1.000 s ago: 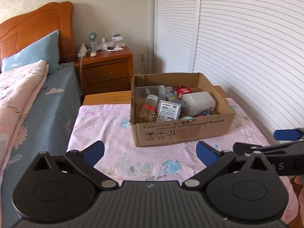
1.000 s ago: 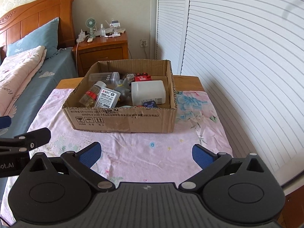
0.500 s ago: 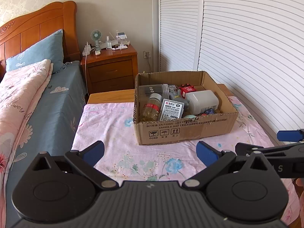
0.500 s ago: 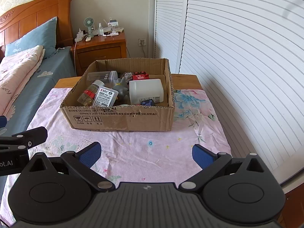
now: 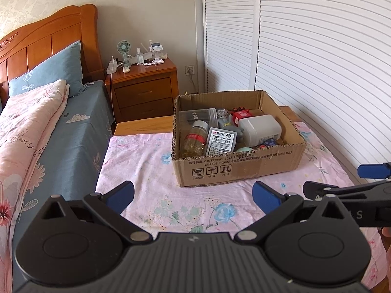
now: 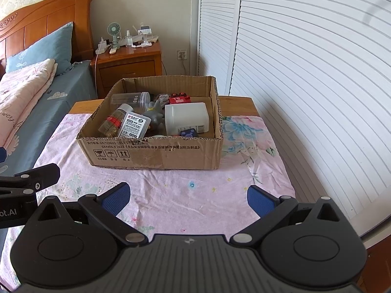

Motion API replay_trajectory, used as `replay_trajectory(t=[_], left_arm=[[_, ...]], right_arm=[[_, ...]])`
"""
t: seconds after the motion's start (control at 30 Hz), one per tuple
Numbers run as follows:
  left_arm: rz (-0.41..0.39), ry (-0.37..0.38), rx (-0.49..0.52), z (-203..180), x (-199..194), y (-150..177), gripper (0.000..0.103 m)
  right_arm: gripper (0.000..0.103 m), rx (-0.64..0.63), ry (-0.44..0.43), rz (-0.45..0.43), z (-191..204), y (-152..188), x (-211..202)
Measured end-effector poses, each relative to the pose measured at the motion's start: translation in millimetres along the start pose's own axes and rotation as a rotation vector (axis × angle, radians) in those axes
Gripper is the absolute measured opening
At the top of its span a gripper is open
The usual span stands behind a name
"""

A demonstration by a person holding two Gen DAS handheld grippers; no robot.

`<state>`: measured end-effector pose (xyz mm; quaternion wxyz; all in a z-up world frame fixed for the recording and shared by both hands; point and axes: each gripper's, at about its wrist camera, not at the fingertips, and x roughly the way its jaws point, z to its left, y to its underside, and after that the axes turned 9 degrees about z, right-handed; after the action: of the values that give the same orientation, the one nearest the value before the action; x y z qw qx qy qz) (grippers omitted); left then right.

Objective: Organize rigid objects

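An open brown cardboard box (image 6: 156, 146) sits on a small table draped in a pink flowered cloth (image 6: 171, 195), and every loose rigid thing in view already lies inside it: a clear plastic jar on its side (image 6: 127, 99) at about 11 o'clock in the box, a glass bottle with a grey cap and red label (image 6: 114, 119) at 9 o'clock, a grey flat case with a white printed label (image 6: 134, 125) just beside that bottle, a grey toy figure (image 6: 155, 113) near the middle, a red toy car (image 6: 179, 97) at 1 o'clock, and a white squarish plastic container (image 6: 187, 118) at 3 o'clock with a small dark blue item (image 6: 188, 131) just in front of it. The cloth around the box carries nothing. The left gripper (image 5: 193, 194) and the right gripper (image 6: 188, 196) both hover at 6 o'clock from the box, well short of it, jaws spread wide and holding nothing. This scene suits two stages equally: the things gathered into the box with the tidying finished, or a full box waiting to be sorted out onto the cloth; the pictures do not settle which, so no particular move can be named.
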<state>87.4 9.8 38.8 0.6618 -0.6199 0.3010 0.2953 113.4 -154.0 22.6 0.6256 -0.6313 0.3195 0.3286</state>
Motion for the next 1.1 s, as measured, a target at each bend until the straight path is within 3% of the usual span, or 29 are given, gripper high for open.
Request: replay_trajectory(t=[1.1], left_arm=[[0.017,-0.01,0.009,-6.4,1.9,-1.0,0.102]], right_arm=[[0.103,0.007,-0.004,-0.001,-4.4,2.9,0.1]])
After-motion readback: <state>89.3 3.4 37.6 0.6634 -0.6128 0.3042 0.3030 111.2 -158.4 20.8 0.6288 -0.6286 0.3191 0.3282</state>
